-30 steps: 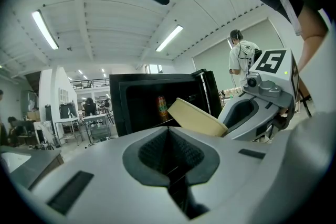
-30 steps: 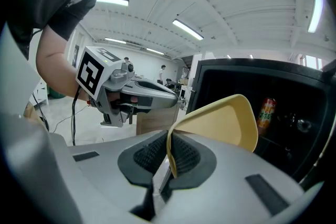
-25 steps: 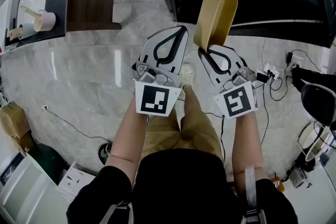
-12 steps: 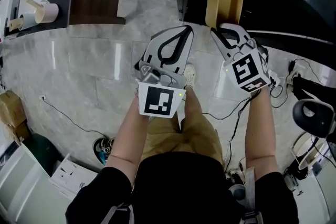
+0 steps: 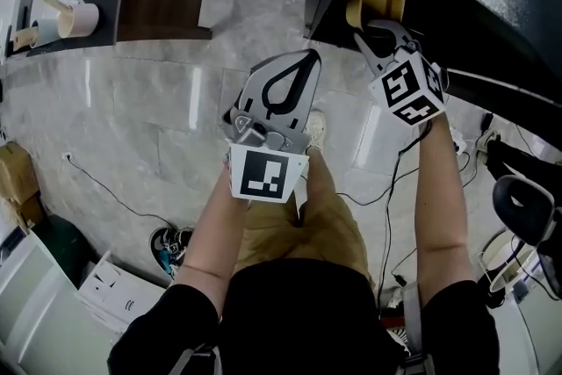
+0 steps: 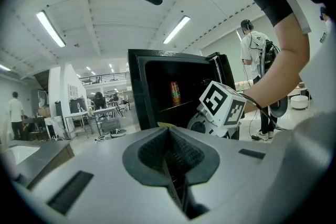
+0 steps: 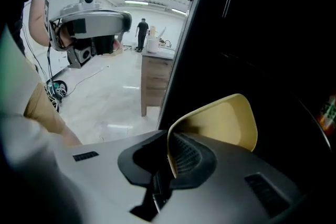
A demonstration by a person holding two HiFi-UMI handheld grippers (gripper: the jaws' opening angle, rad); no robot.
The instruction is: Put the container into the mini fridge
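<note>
Nothing really readable here, tbh. The cube markers are just black-and-white square patterns, no letters or digits. The can in the fridge has a colourful label, but it's too small to make out. The white box has some dark print, also way too blurry.

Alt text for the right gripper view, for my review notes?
The right gripper pinches the rim of a yellow container, holding it at the dark opening of the mini fridge. Pale floor and a wooden cabinet lie to the left.
</note>
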